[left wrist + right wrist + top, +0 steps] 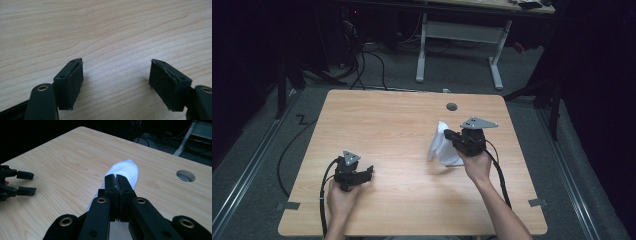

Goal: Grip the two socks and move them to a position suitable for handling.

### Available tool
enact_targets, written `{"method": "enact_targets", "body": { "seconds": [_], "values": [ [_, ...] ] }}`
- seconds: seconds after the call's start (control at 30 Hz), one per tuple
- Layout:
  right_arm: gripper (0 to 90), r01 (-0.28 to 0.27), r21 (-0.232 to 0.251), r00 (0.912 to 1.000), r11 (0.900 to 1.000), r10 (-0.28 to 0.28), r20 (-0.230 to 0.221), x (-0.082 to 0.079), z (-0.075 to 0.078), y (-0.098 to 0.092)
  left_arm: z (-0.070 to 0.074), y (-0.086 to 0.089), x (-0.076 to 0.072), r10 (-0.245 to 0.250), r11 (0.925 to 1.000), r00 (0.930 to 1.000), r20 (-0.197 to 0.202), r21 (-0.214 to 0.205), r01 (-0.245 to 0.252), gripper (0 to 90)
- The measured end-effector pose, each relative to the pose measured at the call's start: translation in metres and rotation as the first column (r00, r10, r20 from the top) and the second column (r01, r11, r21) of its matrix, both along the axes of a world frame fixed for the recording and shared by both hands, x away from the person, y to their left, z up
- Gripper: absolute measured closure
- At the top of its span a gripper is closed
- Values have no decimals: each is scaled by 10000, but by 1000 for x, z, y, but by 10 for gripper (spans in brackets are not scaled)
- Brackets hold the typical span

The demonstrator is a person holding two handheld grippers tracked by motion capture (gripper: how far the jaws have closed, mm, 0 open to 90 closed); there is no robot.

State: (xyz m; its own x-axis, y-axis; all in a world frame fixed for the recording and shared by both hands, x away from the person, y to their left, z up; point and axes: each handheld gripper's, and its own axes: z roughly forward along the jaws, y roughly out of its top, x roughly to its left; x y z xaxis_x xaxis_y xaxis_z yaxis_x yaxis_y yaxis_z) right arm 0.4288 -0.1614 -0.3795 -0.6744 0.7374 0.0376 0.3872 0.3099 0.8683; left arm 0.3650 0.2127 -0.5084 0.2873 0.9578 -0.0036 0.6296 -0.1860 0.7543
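A white sock [441, 144] hangs partly lifted over the right half of the wooden table [387, 120], one end raised and the other trailing on the wood. My right gripper [448, 135] is shut on it. In the right gripper view the jaws [116, 180] meet tightly, with the sock [126, 170] spreading out beyond and beneath them. My left gripper [369, 170] rests low at the table's front left, held by a hand. Its jaws [116, 75] stand wide open over bare wood with nothing between them. It also shows at the left edge of the right gripper view [26, 183].
A round cable hole [452, 106] lies in the table behind the sock. Past the table's far edge stand a white desk frame [457, 35] and loose cables on the grey floor. Black cables trail from both grippers toward the front edge.
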Motion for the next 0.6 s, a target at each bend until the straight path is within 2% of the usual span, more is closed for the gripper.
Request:
{"method": "enact_targets", "body": {
  "seconds": [0.17,0.23,0.33,0.5,0.6],
  "values": [
    [887,-122,306,9998,9995,127,-167,0,-6,10,0,0,0,0,10000,10000,0,0,0,279],
    [886,-234,502,9991,9985,252,-343,2,-9,12,0,0,0,-2,10000,10000,-1,0,2,279],
    [886,-231,539,9978,9983,263,-603,7,-17,17,0,0,0,-1,10000,10000,-1,-4,1,279],
    [885,-192,300,9956,9994,219,-912,11,-37,24,0,0,0,-8,10000,10000,-1,-7,8,279],
    [885,-332,51,9914,9994,336,-1266,11,-51,27,0,1,0,-61,10000,10000,19,-49,62,298]
  ]
}}
